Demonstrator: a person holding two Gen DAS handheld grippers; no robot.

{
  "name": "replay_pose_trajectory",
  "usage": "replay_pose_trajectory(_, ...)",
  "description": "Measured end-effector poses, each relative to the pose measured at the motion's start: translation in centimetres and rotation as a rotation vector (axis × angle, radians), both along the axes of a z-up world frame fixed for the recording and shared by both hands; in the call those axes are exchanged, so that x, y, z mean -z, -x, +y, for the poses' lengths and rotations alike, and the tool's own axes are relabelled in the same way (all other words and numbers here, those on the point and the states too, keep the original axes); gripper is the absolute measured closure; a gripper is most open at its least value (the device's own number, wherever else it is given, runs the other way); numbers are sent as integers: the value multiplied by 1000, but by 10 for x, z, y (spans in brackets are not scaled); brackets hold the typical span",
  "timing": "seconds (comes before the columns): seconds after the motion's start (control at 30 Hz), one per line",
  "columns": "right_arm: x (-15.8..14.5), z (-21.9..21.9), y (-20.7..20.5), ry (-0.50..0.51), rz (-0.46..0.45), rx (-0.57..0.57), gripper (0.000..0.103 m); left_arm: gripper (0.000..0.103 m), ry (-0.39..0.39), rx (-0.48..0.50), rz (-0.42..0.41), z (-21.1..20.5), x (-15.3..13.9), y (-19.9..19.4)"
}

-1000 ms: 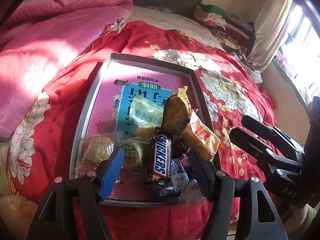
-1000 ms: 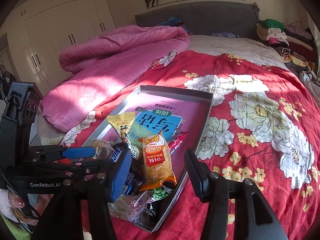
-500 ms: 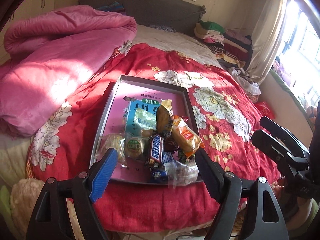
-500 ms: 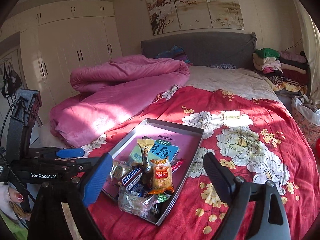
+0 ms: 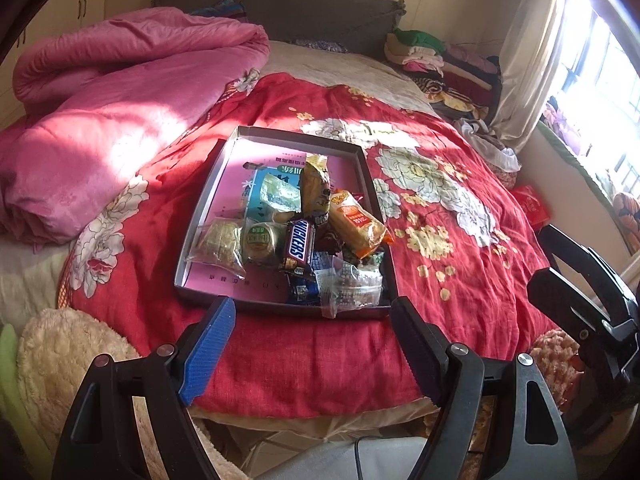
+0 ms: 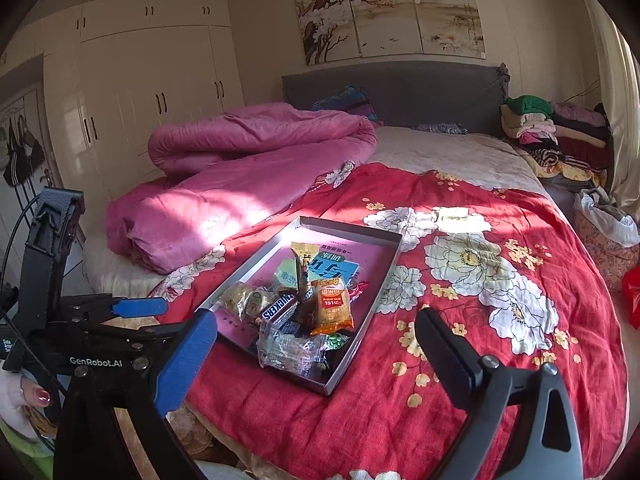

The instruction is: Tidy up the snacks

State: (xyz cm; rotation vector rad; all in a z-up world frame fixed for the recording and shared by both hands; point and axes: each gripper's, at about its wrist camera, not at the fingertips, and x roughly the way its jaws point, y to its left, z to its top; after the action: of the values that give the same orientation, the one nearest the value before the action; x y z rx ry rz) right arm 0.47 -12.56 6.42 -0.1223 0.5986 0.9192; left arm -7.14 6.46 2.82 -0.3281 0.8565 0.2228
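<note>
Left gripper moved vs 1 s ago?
Yes. The left gripper has backed away from the tray: its fingertips were over the snacks, now off the near rim.

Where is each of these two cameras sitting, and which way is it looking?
Left wrist view: sits on the left tongs, looking down over the bed's foot at the snack tray; right tongs at its right edge.
Right wrist view: sits on the right tongs, whose jaws are opening with nothing between them, facing tray and headboard; left tongs and a fingertip at left.
Both share the tray, Snickers bar and pink quilt.
</note>
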Motion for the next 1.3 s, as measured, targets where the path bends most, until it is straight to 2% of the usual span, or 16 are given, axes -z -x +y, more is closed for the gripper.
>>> replay_pose_trajectory(0.4, 20, 6, 20, 77, 39, -28, 1, 22, 20, -28, 59, 0, 14, 4)
replay_pose_trajectory(0.63, 37, 14, 17, 130, 61, -21, 1, 22, 13, -33, 70, -1, 18, 2)
replay_pose_trajectory(1.3, 39, 8, 5, 128, 72, 46, 1, 22, -36, -29, 89, -6, 18, -1)
